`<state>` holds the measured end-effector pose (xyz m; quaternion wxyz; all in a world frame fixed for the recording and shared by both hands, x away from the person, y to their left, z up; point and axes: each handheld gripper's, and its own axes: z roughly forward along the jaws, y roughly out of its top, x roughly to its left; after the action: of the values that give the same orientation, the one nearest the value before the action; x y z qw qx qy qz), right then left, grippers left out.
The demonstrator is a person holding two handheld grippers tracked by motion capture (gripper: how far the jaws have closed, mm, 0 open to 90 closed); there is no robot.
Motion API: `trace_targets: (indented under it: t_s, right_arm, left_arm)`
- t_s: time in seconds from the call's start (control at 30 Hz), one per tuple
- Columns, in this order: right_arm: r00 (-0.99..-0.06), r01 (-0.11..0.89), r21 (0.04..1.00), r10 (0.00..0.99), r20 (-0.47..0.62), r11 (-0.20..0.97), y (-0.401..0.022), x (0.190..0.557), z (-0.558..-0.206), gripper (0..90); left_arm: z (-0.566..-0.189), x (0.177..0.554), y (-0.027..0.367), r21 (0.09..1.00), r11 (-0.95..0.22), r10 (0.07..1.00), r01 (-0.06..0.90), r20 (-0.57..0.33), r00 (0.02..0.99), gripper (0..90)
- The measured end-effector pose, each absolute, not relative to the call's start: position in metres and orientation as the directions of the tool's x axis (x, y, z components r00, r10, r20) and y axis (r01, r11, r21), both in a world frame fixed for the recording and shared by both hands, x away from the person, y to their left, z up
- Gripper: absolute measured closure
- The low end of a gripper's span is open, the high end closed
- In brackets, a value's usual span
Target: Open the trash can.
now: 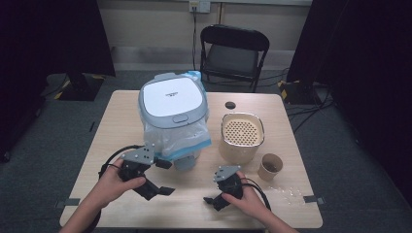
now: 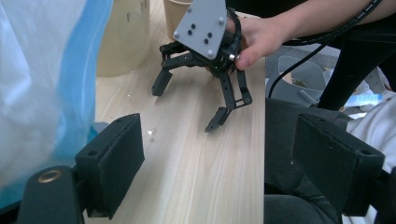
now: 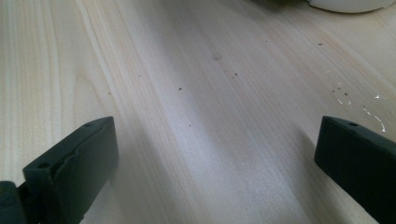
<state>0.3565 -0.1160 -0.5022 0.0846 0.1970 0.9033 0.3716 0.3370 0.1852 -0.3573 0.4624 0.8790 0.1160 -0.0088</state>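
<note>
My left gripper hangs over the front left of the table, just in front of the plastic bag, open with nothing between its black jaws. A white-lidded grey bin stands at the table's middle back, wrapped in a clear plastic bag with blue edges. My right gripper sits low at the front right, held by a hand, and is open. Its jaws stand wide over bare wood.
A beige pot with a perforated insert stands right of the bin, with a brown paper cup beside it. A small black disc lies behind. Pale crumbs dot the front right. A black chair stands behind the table.
</note>
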Motion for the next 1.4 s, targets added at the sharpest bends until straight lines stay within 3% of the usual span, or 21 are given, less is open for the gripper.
trace_targets:
  t_s: [0.53, 1.4]
  right_arm:
    - [-0.907, 0.295, 0.705, 0.421, -0.006, 0.645, -0.116, 0.356, -0.502, 0.0]
    - [-0.909, 0.293, 0.705, 0.417, -0.004, 0.645, -0.116, 0.356, -0.502, 0.0]
  left_arm:
    - [-0.309, 0.354, 0.176, 0.832, -0.524, 0.202, 0.182, -0.086, 0.976, 16.5]
    - [-0.268, 0.387, 0.157, 0.829, -0.538, 0.249, 0.153, -0.017, 0.968, 16.5]
